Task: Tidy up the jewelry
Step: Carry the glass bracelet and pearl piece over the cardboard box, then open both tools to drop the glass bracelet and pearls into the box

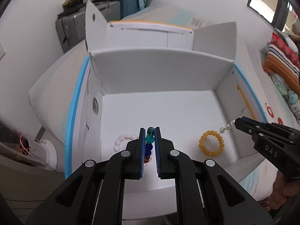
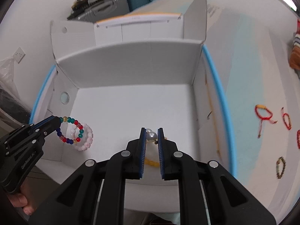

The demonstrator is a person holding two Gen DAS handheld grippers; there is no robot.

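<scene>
Suitcases (image 1: 105,15) against white wall (image 1: 37,9)

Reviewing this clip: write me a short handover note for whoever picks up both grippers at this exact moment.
Left gripper: shut on the multicolored bead bracelet, held over the box's near-left corner, not yet released.
Right gripper: shut on the pearl strand, held over the box's near-right side.
Already lying in the box: pink bead bracelet on the left, yellow bead bracelet on the right.
Left to do: drop both held pieces, then fetch those on the table right of the box: red cord bracelet, small red bracelet, dark beaded bracelet, and another red piece at the view's edge.
</scene>
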